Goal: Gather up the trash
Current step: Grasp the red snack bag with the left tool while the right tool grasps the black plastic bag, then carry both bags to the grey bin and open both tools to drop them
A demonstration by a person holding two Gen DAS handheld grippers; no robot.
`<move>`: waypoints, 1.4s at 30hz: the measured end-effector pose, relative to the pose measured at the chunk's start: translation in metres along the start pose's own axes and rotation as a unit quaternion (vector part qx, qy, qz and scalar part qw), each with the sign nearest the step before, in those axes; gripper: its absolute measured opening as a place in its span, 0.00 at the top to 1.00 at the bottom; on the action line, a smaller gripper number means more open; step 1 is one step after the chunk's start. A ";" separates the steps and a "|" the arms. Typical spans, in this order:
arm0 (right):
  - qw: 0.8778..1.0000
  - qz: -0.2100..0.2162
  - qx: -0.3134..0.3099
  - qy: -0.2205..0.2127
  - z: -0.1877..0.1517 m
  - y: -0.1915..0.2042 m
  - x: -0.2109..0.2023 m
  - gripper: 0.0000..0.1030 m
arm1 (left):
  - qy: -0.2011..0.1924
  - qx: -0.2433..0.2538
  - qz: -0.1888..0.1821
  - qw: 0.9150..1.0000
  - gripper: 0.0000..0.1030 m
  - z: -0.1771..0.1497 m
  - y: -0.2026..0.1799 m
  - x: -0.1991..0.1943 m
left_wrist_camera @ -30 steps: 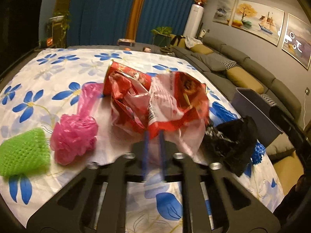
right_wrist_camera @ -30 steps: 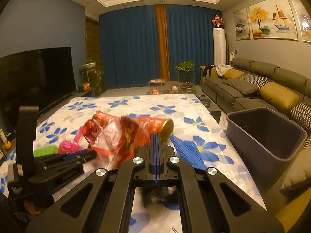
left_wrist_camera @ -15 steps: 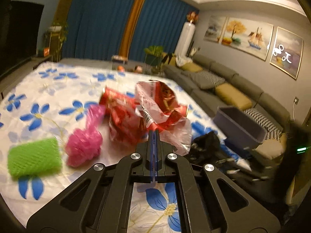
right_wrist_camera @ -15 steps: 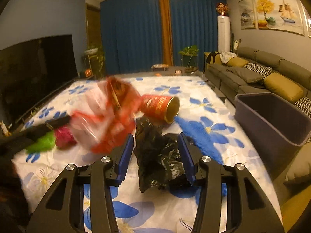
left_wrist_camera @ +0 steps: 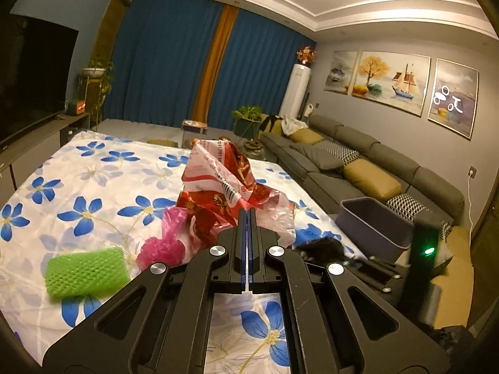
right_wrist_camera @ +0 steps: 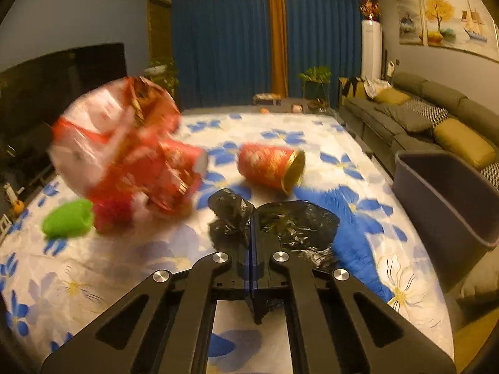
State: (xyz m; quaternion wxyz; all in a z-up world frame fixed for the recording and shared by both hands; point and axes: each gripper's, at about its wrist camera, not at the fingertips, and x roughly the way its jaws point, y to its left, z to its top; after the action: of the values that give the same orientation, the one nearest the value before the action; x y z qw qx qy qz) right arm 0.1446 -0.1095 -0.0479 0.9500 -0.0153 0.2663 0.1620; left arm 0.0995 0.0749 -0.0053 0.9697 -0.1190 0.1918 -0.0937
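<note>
My left gripper is shut on a red and clear plastic wrapper and holds it lifted above the flowered table. The wrapper shows blurred in the right wrist view. My right gripper is shut on a crumpled black plastic bag, also visible in the left wrist view. A red paper cup lies on its side beyond it. A pink mesh ball and a green foam net lie on the table's left. A grey bin stands at the right edge.
A blue foam net lies under the black bag. A grey sofa with yellow cushions runs along the right wall. A dark television stands at the left. Blue curtains hang at the back.
My left gripper closed on the wrapper and lifted it off the table. My right gripper opened around the black bag, then shut on it.
</note>
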 end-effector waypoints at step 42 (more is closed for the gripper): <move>0.990 0.026 0.080 -0.112 0.046 -0.056 -0.116 0.98 | -0.011 0.050 -0.038 0.998 1.00 0.010 -0.050 -0.006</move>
State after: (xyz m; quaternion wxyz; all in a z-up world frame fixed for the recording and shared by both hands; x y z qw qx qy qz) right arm 0.0918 -0.1921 0.0475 0.9676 0.0856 0.1705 0.1654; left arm 0.0915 0.0307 0.0186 0.9721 -0.0789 0.1718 -0.1386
